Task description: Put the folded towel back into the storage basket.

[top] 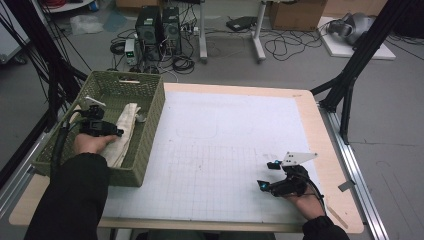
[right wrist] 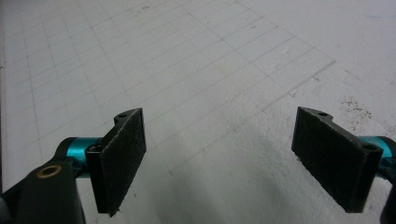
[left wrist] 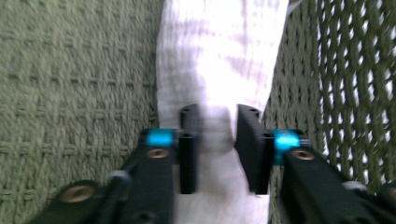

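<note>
At nine o'clock on the gridded white mat, green woven basket, white cloth pinched by left gripper, right gripper held wide open, empty, at five o'clock, computer towers on grey floor at twelve.

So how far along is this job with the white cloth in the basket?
Early, apparently. The white cloth lies inside the green basket. The left gripper is pinching a fold of it. The right gripper waits open over the white mat. Whether the cloth is going in or out is unclear.

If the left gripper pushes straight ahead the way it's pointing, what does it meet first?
Probably the white cloth itself: the left gripper has a fold pinched between its jaws, and the cloth runs on ahead along the green basket floor. Depth is unclear.
</note>
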`<state>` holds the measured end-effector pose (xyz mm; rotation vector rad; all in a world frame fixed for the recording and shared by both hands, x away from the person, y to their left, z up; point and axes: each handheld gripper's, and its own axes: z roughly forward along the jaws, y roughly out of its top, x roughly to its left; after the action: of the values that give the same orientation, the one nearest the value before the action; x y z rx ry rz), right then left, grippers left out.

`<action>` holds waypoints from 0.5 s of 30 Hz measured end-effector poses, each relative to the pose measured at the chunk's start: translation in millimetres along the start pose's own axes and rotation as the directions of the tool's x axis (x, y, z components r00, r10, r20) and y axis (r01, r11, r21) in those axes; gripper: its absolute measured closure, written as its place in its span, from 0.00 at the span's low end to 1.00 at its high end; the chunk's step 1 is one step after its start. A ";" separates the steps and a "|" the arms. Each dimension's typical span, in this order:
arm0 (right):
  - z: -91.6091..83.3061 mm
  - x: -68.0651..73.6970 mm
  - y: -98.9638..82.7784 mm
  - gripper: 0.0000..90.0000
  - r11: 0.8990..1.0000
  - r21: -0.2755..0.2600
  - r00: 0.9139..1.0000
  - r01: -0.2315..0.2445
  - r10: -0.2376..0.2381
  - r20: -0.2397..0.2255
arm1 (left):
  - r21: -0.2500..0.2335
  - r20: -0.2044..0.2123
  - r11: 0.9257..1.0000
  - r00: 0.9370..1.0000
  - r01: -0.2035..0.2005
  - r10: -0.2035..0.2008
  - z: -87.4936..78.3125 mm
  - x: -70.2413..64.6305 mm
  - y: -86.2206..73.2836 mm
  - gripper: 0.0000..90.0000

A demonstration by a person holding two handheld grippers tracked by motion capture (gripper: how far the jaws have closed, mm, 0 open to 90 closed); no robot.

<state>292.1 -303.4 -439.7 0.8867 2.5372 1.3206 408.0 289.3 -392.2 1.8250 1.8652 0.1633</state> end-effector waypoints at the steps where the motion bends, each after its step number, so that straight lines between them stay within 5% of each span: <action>1: 0.1 -0.1 0.0 0.19 1.000 0.001 1.000 0.002 -0.002 0.001 | 0.014 -0.001 1.000 1.000 -0.001 0.001 2.4 0.4 -0.4 0.83; 5: 0.7 0.6 0.4 0.19 1.000 0.003 1.000 0.000 0.000 -0.003 | 0.109 -0.028 0.994 1.000 -0.006 0.009 13.6 0.8 -3.7 0.81; 8: 0.4 0.4 0.5 0.19 1.000 -0.001 1.000 0.000 0.000 -0.004 | 0.106 -0.037 0.994 0.999 -0.021 0.025 13.3 -0.7 -4.0 0.80; 12: -1.8 -0.1 1.0 0.19 1.000 -0.013 1.000 0.003 -0.003 -0.001 | 0.006 -0.052 1.000 0.998 -0.030 0.030 1.7 -2.5 -0.9 0.79; 15: -2.8 0.7 1.9 0.19 1.000 -0.016 1.000 0.002 -0.002 0.000 | -0.100 0.009 0.995 1.000 -0.009 0.010 -5.8 -4.0 1.9 0.78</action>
<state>291.2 -304.1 -436.5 0.8803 2.5235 1.3380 407.0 287.2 -385.2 1.7641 1.8095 0.2461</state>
